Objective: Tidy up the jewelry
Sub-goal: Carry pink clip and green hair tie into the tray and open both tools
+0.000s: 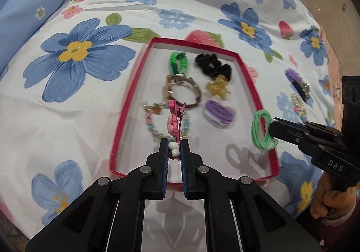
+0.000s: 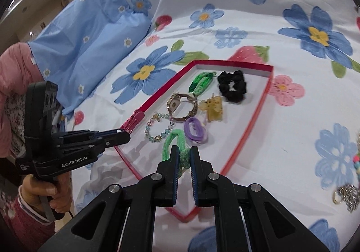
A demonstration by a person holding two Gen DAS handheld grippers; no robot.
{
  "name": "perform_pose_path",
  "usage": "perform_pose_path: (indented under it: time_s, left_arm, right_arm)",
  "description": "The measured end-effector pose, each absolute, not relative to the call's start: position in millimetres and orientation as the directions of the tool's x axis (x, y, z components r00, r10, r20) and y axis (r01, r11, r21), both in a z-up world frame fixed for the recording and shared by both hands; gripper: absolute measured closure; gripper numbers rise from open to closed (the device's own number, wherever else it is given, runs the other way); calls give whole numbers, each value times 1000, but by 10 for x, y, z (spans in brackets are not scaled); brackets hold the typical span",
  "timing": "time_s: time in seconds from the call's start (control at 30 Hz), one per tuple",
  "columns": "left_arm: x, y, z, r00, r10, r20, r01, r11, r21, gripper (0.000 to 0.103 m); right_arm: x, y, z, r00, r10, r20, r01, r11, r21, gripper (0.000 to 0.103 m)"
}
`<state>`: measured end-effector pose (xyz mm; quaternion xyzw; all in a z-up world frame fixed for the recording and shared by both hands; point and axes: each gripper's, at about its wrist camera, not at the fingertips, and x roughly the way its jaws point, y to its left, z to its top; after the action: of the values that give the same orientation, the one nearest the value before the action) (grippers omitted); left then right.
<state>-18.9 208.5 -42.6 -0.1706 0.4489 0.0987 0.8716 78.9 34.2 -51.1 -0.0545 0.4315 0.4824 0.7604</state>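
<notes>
Over the red tray (image 1: 130, 98), the left gripper (image 1: 174, 150) pinches a stiff, light pink hair clip (image 1: 174, 121) by its tail, while at 3 o'clock the right gripper (image 2: 184, 157) is clamped on the bunched knot of a soft, stretchy green hair tie (image 2: 173, 141).

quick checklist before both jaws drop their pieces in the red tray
1. Left gripper shut on pink hair clip: ok.
2. Right gripper shut on green hair tie: ok.
3. Clip hangs above the red tray, over the bead bracelet: ok.
4. Hair tie inside the tray rim: ok from the right wrist view.
5. Bare tray floor near the front edge: ok.
6. Height of either piece above the floor: cannot tell.
</notes>
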Motion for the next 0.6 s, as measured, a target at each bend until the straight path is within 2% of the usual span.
perform_pose_path:
  time_s: [0.6]
  left_arm:
    - [-107, 2211, -717, 504, 36, -863, -352, 921, -167, 94]
  right_arm:
    - [905, 710, -879, 138, 578, -804, -798, 546, 256, 93]
